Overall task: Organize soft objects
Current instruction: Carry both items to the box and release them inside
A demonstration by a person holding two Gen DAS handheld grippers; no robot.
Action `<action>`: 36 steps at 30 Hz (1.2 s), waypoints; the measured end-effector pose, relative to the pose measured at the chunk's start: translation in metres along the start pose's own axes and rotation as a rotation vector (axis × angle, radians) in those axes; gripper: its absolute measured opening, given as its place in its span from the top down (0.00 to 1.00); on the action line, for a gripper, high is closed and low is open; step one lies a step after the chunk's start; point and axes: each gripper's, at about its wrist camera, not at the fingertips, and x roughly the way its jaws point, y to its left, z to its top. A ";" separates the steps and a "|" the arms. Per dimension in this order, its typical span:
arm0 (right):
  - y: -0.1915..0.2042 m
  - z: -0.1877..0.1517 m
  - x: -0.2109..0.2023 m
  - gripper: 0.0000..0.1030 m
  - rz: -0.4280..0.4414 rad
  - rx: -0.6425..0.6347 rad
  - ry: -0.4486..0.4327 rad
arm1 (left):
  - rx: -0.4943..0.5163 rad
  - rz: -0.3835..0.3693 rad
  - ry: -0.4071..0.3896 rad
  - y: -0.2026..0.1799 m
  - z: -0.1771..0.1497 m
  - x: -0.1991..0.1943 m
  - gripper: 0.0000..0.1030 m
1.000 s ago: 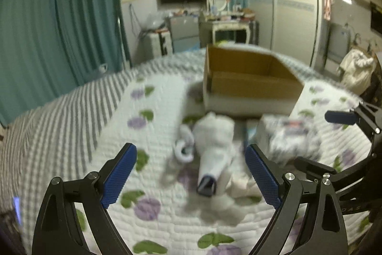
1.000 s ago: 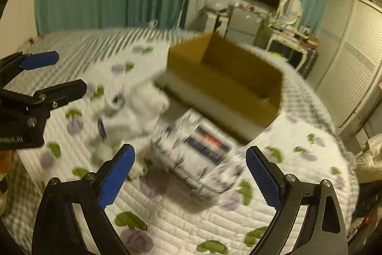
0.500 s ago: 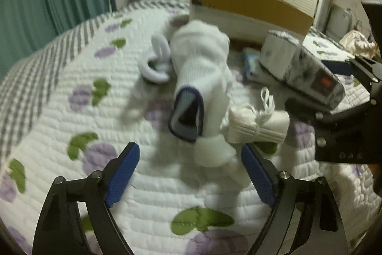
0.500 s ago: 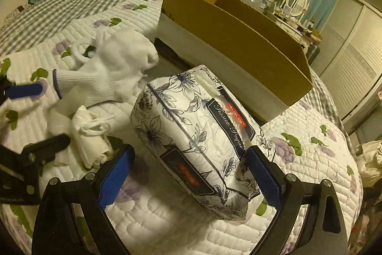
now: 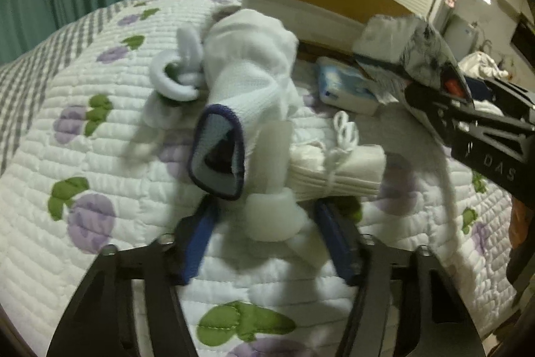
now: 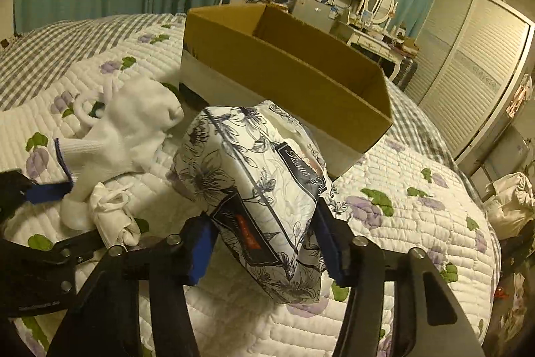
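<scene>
A white sock (image 5: 247, 79) with a navy cuff lies on the quilted bed; it also shows in the right wrist view (image 6: 127, 129). My left gripper (image 5: 267, 240) is shut on the sock's lower end. A tied white cloth bundle (image 5: 337, 169) lies just right of it. My right gripper (image 6: 264, 243) is shut on a floral-printed tissue pack (image 6: 257, 189) and holds it tilted; the pack also shows in the left wrist view (image 5: 411, 52). An open cardboard box (image 6: 287, 62) stands behind the pack.
A small blue-white packet (image 5: 344, 86) lies by the box. A white ring-shaped soft item (image 5: 177, 72) lies left of the sock. The quilt (image 5: 83, 189) has purple and green prints. Curtains, a dresser and wardrobes stand behind the bed.
Both grippers have moved forward and down and shut: the left around the sock's end, the right around the tissue pack, which is now raised and tilted.
</scene>
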 end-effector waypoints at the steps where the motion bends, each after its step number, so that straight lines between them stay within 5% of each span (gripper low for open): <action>1: -0.001 0.000 -0.003 0.51 0.003 0.006 -0.006 | 0.006 -0.016 0.003 -0.001 -0.002 -0.002 0.56; 2: -0.001 0.000 -0.006 0.53 0.009 0.010 -0.012 | 0.008 -0.030 0.007 -0.002 -0.003 -0.004 0.64; 7: -0.003 -0.001 -0.023 0.56 0.023 0.039 -0.043 | 0.019 -0.040 0.008 -0.001 -0.007 -0.017 0.70; 18: 0.003 -0.004 -0.074 0.57 0.047 0.082 -0.116 | -0.014 -0.066 -0.018 0.004 -0.015 -0.062 0.71; 25: 0.002 0.018 -0.108 0.57 0.069 0.113 -0.187 | 0.074 -0.046 -0.147 -0.017 0.013 -0.104 0.73; 36: -0.026 0.039 -0.112 0.57 0.091 0.189 -0.210 | 0.113 -0.055 -0.193 -0.027 0.053 -0.108 0.74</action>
